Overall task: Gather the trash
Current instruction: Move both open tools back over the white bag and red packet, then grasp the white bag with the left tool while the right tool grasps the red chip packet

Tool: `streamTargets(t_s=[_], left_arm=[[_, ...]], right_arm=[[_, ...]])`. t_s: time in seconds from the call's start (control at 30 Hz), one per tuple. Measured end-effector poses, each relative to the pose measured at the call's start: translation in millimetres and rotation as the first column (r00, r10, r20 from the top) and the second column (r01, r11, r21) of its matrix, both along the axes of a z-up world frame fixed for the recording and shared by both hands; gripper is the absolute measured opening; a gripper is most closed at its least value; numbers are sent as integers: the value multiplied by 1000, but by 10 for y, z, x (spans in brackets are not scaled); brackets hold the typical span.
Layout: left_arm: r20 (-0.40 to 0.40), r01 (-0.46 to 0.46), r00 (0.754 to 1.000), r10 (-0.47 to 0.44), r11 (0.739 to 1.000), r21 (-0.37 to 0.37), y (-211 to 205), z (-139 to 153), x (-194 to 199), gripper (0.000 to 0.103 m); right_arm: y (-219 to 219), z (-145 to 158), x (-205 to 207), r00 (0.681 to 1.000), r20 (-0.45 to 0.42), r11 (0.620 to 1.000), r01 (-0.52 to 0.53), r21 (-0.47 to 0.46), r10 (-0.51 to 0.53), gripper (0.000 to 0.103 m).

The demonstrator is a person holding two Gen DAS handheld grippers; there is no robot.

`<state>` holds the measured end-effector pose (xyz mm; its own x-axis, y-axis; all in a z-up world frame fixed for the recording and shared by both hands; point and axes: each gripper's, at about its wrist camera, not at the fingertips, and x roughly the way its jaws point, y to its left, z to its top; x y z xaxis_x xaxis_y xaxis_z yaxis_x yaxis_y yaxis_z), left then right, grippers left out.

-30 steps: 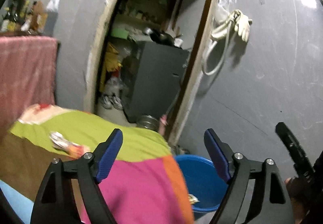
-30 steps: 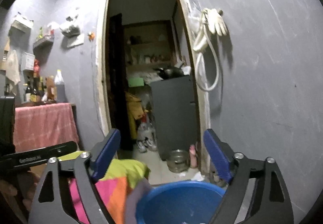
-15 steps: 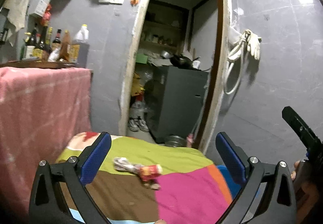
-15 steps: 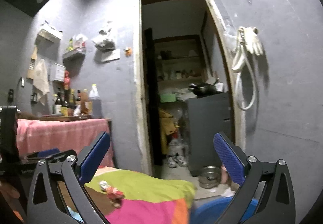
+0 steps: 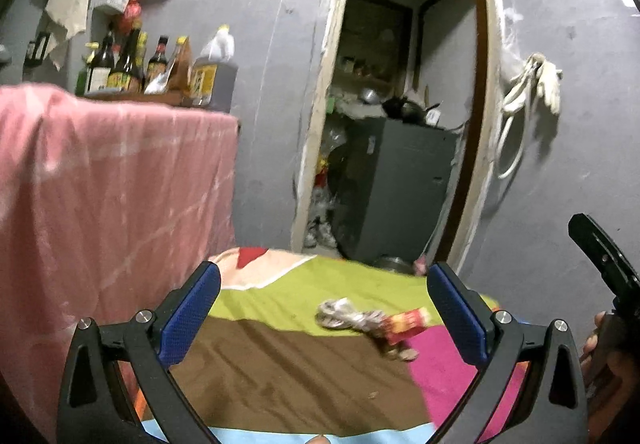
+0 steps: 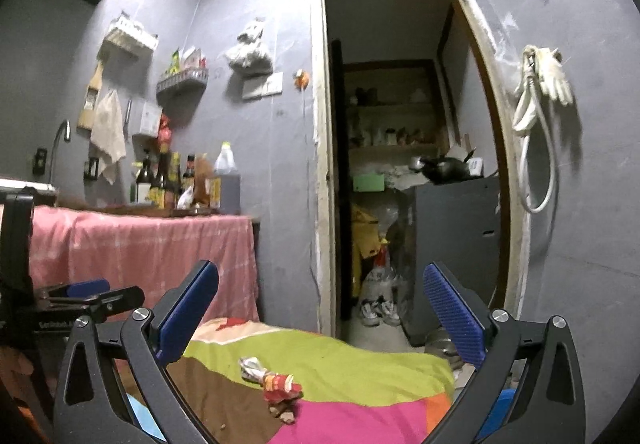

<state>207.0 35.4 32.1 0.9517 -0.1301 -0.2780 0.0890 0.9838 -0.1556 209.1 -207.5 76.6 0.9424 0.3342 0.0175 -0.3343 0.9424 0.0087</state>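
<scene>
Your left gripper (image 5: 322,314) has its 2 blue fingers (image 5: 188,318) spread as wide as they go, and nothing is between them. Your right gripper (image 6: 320,314) is the same: fingers (image 6: 454,314) fully apart and empty.

The trash, a crumpled wrapper (image 5: 370,320) that is silver at one end and red at the other, lies on the colourful cloth (image 5: 280,368) covering the tabletop. It rests where the green, brown and pink patches meet. In the left wrist view it is ahead of your gripper, nearer to the right finger, and not touched by any finger. In the right wrist view the wrapper (image 6: 272,380) lies low in the middle, also apart from the fingers.

A few small crumbs (image 6: 286,414) sit just beside the wrapper on the brown patch. Behind the cloth you see an open doorway (image 6: 400,147) and a pink-covered counter (image 5: 100,179) with bottles (image 5: 132,63).
</scene>
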Motion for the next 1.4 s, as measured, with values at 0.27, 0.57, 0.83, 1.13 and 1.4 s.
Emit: streamTargets(t_s=[0.27, 0.57, 0.83, 1.13, 1.4], left_arm=[[-167, -27, 986, 25, 1000, -9, 177, -407, 457, 101], [-327, -57, 944, 28, 995, -79, 275, -624, 896, 100], [-390, -7, 919, -57, 987, -161, 216, -718, 1130, 88], [-457, 45, 876, -155, 969, -242, 44, -820, 1437, 72], [-498, 46, 843, -203, 950, -309, 48, -899, 1615, 57]], right_arm=[[252, -370, 596, 978, -205, 997, -40, -66, 25, 103], [415, -726, 999, 923, -385, 989, -60, -137, 2, 103], [507, -961, 1236, 854, -517, 979, -148, -139, 56, 91], [519, -1081, 1401, 779, -616, 970, -224, -99, 117, 67], [522, -1117, 1405, 746, -644, 959, -275, -69, 168, 28]])
